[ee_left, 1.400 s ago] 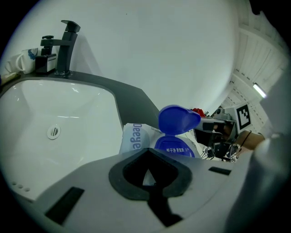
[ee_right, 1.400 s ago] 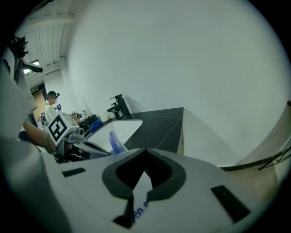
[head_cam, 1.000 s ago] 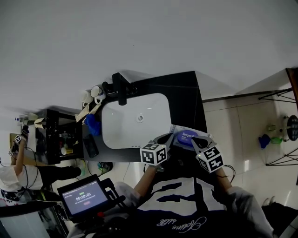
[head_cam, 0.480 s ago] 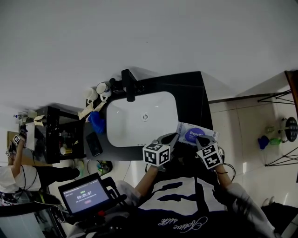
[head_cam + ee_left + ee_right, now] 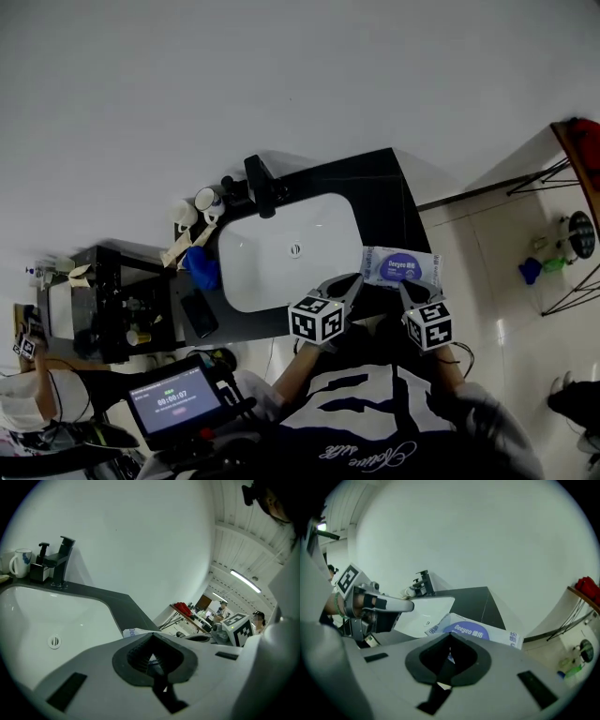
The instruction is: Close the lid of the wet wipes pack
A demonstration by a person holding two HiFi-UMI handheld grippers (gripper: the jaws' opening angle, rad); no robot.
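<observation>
Where the flat black counter (image 5: 380, 192) runs along the right side of the white sink bowl (image 5: 272, 258), the flat white wet wipes pack (image 5: 400, 267) lies with its blue oval lid (image 5: 403, 266) facing up. The lid looks flat on the pack.

The right gripper (image 5: 410, 289) points at the near edge of the pack. Its two grey jaws are pressed together with nothing between them. In the right gripper view, the blue lid sits just past the tips. I cannot tell if the tips touch the pack.

The left gripper (image 5: 350, 283) is just beside the pack's near left corner, by the sink. Its jaws are pressed together too and hold nothing. A white corner of the pack peeks out past them.

Far across the sink stand a black metal tap (image 5: 60, 559) and a white mug (image 5: 19, 562).
</observation>
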